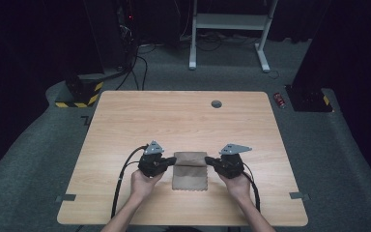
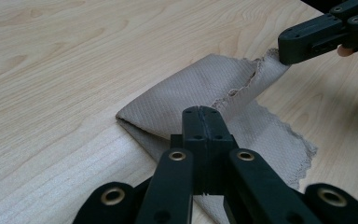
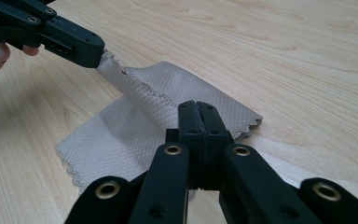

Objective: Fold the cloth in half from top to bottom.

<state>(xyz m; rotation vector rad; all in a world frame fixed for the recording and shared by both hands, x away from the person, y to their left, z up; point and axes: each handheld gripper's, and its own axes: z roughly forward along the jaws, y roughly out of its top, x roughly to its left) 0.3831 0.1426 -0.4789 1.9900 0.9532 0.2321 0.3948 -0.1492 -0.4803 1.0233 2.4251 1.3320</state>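
A beige waffle-textured cloth (image 1: 189, 171) with scalloped edges lies near the front middle of the wooden table (image 1: 125, 121), its far part doubled over. My left gripper (image 1: 173, 162) is shut on the cloth's left edge, my right gripper (image 1: 207, 161) on its right edge. In the left gripper view the jaws (image 2: 203, 112) pinch the cloth (image 2: 186, 88), and the right gripper (image 2: 286, 49) holds a raised corner. In the right gripper view the jaws (image 3: 198, 108) clamp the cloth (image 3: 121, 135), while the left gripper (image 3: 93, 51) lifts the opposite corner.
A round grey grommet (image 1: 216, 103) sits near the table's far edge. Grey tape marks (image 1: 66, 197) (image 1: 299, 195) lie at the front corners. On the floor beyond are a red can (image 1: 280, 100), a white desk frame (image 1: 229, 29) and a yellow-black striped base (image 1: 79, 94).
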